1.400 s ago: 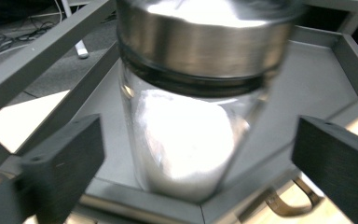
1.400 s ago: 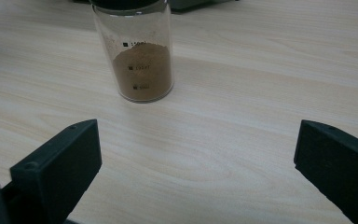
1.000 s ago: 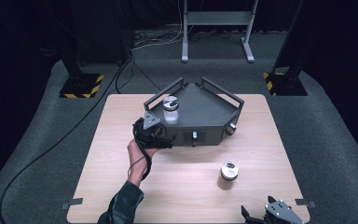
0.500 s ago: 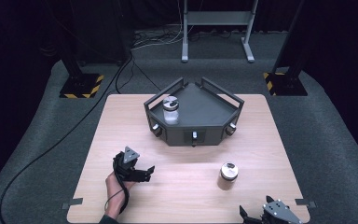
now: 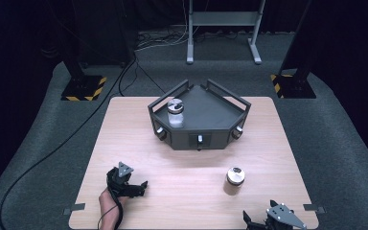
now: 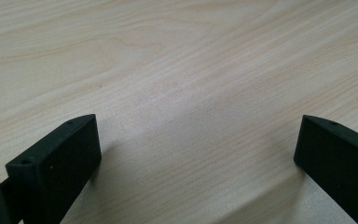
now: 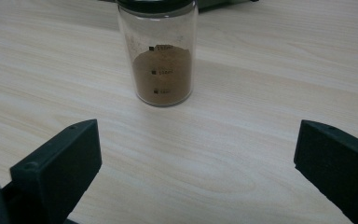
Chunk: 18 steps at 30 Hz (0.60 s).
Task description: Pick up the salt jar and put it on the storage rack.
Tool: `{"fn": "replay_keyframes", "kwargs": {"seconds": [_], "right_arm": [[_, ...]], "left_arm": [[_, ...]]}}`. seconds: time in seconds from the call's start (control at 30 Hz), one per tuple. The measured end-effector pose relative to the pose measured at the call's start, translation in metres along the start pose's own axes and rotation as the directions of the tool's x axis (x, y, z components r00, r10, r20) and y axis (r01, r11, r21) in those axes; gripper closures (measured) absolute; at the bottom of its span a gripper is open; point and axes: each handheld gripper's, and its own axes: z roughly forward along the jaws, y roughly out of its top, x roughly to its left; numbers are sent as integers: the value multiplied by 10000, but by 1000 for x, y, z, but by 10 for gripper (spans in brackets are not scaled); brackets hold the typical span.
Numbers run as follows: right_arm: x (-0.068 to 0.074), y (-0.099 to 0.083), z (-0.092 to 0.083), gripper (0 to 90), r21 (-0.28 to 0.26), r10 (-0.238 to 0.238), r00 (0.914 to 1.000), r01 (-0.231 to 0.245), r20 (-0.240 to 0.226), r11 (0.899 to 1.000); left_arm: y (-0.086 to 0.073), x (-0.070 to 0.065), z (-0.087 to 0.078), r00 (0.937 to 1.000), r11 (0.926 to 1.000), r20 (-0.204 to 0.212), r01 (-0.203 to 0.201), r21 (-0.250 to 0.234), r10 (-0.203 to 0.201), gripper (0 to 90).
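Observation:
A glass jar of brown powder (image 5: 235, 178) with a dark lid stands on the wooden table (image 5: 124, 129), right of centre. In the right gripper view the same jar (image 7: 161, 56) is upright just ahead of my open right gripper (image 7: 198, 154), and nothing lies between the jaws. That right gripper (image 5: 268, 218) sits at the table's near edge. A second jar with white contents (image 5: 175, 113) stands in the dark grey tray (image 5: 215, 112). My left gripper (image 5: 136, 187) is low over the near-left of the table. Its jaws stand wide apart over bare wood, so the left gripper (image 6: 198, 154) is open.
The tray has raised rail handles and knobs on its front wall, and sits at the table's far middle. A black cable (image 5: 52, 148) runs over the grey floor to the left. Stand bases with hazard stripes (image 5: 84, 88) flank the table's far corners.
My left gripper has pulled back from the tray's front-left corner to the near-left of the table. The right gripper and both jars have stayed put.

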Motion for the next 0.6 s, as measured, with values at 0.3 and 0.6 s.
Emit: {"fn": "replay_keyframes", "kwargs": {"seconds": [0.3,0.6], "right_arm": [[4,0,-1,0,-44,-22,9997,23,230,10000],[10,6,-2,0,-89,-238,9995,239,198,9997]], "left_arm": [[0,1,0,10000,10000,21,-42,-25,42,3],[-1,1,0,10000,10000,5,-46,-37,46,4]]}}
